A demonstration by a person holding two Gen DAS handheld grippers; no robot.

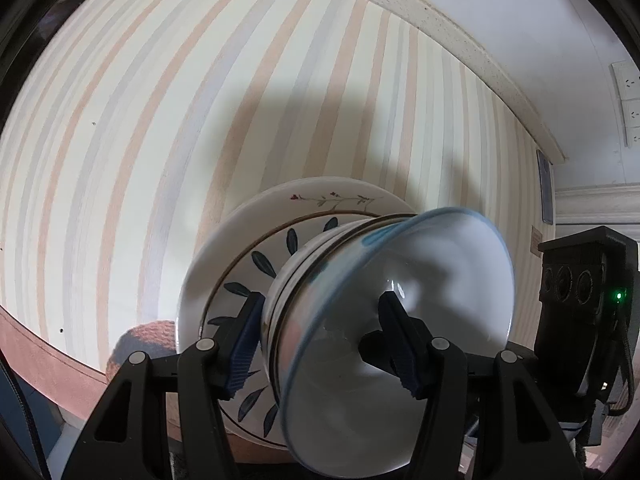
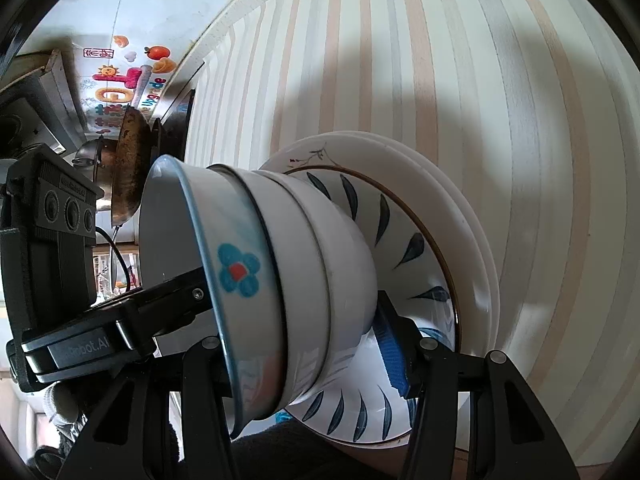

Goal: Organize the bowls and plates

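Three nested white bowls [image 1: 360, 280] sit on a leaf-pattern plate [image 1: 240, 288], which lies on a larger white plate with a twig drawing [image 1: 320, 196]. The top bowl [image 2: 240, 272] has a blue rim and a blue flower. My left gripper [image 1: 320, 304] is shut on the bowl stack, one pad outside the walls and one finger [image 1: 400, 340] inside the top bowl. My right gripper [image 2: 296, 320] grips the same stack from the other side. Its blue pad [image 2: 390, 356] presses by the lowest bowl's base, above the leaf plate [image 2: 404, 248]; its other finger is hidden behind the bowls.
The plates lie on a striped tablecloth [image 1: 160, 140], whose edge curves along the lower left. The right gripper's camera housing [image 1: 580, 300] shows at the right. Pans [image 2: 128, 168] stand beyond the cloth. Wall sockets [image 1: 628, 96] are on the far wall.
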